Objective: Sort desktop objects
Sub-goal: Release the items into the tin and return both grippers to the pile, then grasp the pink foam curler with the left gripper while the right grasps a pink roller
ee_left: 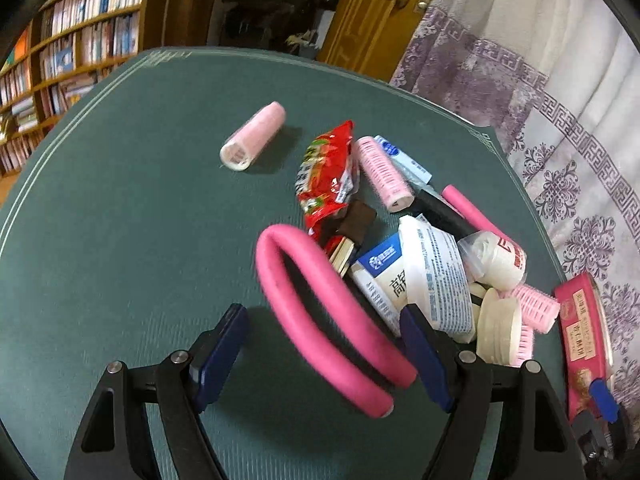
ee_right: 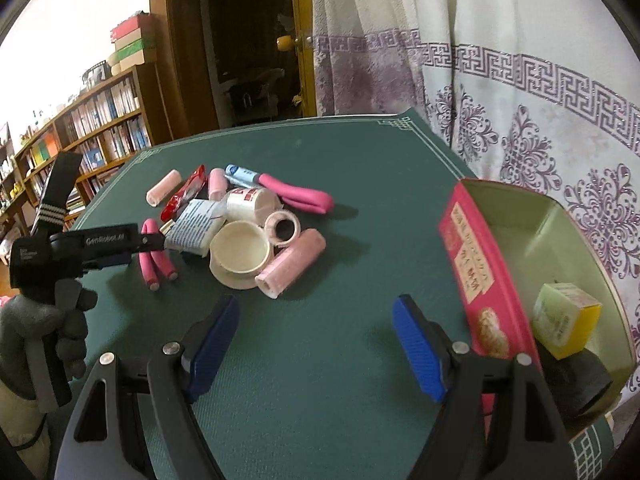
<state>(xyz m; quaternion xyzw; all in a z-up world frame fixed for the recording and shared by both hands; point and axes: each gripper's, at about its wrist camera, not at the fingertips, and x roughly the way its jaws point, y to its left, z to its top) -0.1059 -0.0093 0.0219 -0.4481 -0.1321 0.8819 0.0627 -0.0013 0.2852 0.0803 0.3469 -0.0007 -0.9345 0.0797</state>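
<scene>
Left gripper (ee_left: 320,354) hangs over the green table (ee_left: 120,220) with jaws apart, the bent pink foam roller (ee_left: 320,320) lying between its fingers unpinched, while the right gripper (ee_right: 316,344) gapes empty above bare mat beside the red tin (ee_right: 476,280).

Each claw has two black, angular arms with triangular cut-outs, joined by round silver screws, and ends in ribbed blue pads. The left claw (ee_left: 324,354) shows dark navy pads; the right claw (ee_right: 316,350) shows brighter blue ones. Seen from the right wrist at about nine o'clock, the left tool's black body carries white lettering and a black strap with white stripes. The left hand (ee_right: 44,344) wears a grey knit glove.
</scene>
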